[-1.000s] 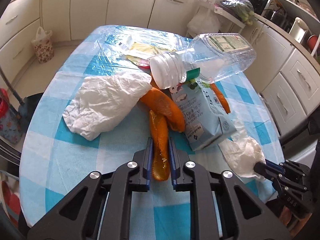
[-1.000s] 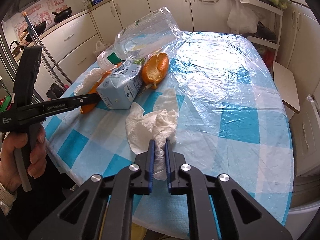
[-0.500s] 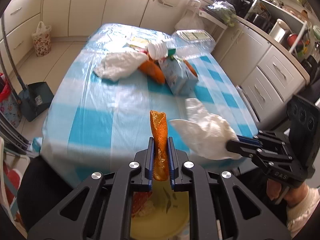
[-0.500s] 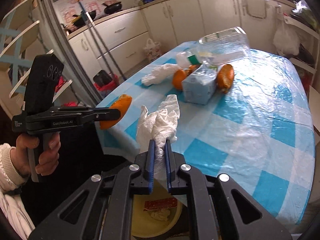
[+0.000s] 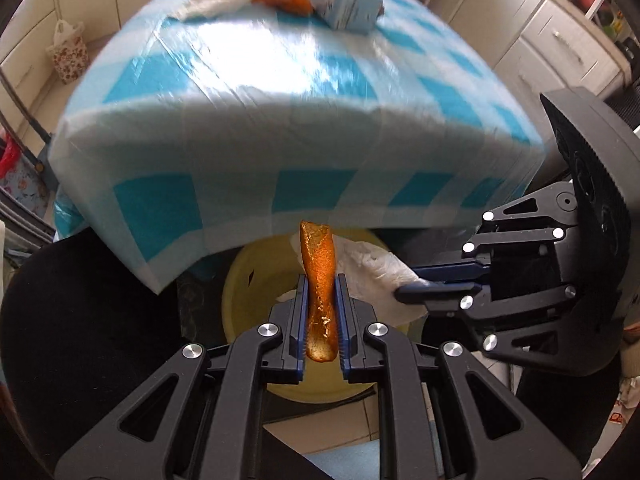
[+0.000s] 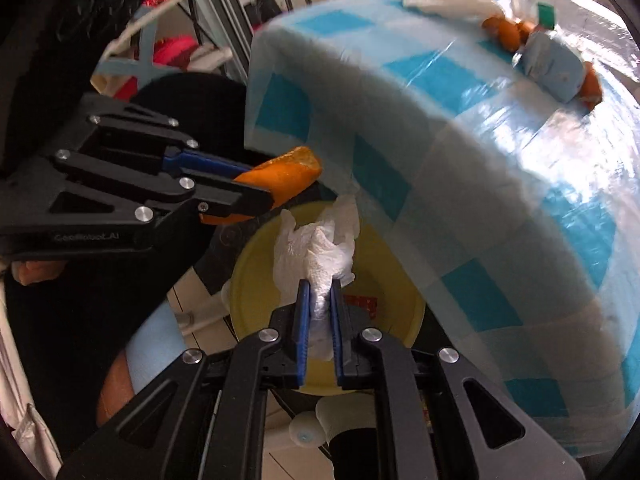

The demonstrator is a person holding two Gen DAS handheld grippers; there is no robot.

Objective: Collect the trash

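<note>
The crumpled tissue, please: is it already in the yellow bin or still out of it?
Out: the tissue hangs above the yellow bin, between the right tool's opening jaws.

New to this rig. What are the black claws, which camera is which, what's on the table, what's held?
No robot: a person holds two hand-held grippers, each with a fisheye camera looking along its fingers. The left gripper clamps an orange peel. The right gripper has a crumpled white tissue between its jaws, which are starting to open. Both hang over a yellow bin beside the table. On the checked cloth remain a blue carton, more peel, white plastic and a bottle.
</note>
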